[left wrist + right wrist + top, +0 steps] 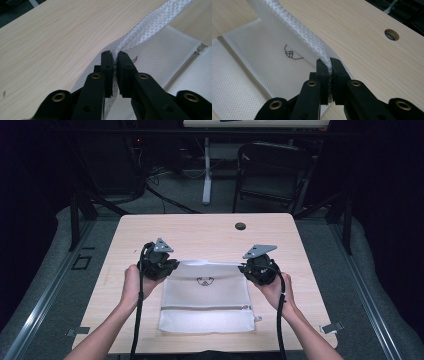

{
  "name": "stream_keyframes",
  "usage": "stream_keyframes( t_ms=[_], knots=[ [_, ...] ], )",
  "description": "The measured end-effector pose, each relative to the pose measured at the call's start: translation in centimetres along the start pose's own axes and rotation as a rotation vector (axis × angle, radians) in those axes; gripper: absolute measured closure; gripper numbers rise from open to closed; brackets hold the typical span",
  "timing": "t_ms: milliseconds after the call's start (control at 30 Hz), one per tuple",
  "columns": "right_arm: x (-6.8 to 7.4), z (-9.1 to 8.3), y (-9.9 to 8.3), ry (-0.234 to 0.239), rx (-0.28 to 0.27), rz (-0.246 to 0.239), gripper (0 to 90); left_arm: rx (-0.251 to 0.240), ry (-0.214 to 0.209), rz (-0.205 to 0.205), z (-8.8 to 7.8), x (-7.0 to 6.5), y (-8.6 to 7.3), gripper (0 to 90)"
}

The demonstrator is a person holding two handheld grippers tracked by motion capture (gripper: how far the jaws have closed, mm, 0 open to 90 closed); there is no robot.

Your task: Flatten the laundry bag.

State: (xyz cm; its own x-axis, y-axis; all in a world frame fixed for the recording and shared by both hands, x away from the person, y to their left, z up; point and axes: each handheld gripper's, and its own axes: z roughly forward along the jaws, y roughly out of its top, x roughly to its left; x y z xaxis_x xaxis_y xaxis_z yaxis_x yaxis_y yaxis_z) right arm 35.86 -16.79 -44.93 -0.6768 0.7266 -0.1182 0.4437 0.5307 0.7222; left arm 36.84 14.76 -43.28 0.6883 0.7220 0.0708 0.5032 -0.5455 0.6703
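Note:
A white mesh zipper bag (205, 295) lies flat on the light wooden table (200, 227), with a small dark logo and a zipper across it. My left gripper (170, 265) pinches the bag's far left corner; in the left gripper view the jaws (114, 55) are shut on the raised mesh edge (140, 30). My right gripper (246, 268) pinches the far right corner, and in the right gripper view its jaws (329, 62) are shut on the mesh edge (294, 27). The far edge of the bag is lifted slightly between the two grippers.
A round cable hole (240, 226) sits in the table near its far edge, also seen from the right gripper (391, 34). A dark chair (272, 170) and a white table leg (206, 170) stand beyond the table. Metal clips (331, 327) sit at the near corners.

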Motion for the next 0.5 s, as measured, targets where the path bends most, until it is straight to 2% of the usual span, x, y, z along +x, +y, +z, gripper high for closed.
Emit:
stream_keyframes(
  t_ms=[133, 367, 500],
  knots=[
    [-0.6, 0.8, 0.5, 0.002, -0.001, 0.018, 86.5, 0.001, 0.005, -0.001, 0.5, 0.6, -0.1, 83.2],
    [-1.7, 2.5, 1.0, 0.003, 0.025, 0.034, 86.5, 0.02, 0.047, 0.018, 2.2, 1.1, 0.0, 87.7],
    [-2.4, 3.6, 1.4, 0.002, 0.042, 0.05, 86.3, 0.018, 0.063, 0.007, 3.3, 1.6, 0.2, 87.9]
  ],
)
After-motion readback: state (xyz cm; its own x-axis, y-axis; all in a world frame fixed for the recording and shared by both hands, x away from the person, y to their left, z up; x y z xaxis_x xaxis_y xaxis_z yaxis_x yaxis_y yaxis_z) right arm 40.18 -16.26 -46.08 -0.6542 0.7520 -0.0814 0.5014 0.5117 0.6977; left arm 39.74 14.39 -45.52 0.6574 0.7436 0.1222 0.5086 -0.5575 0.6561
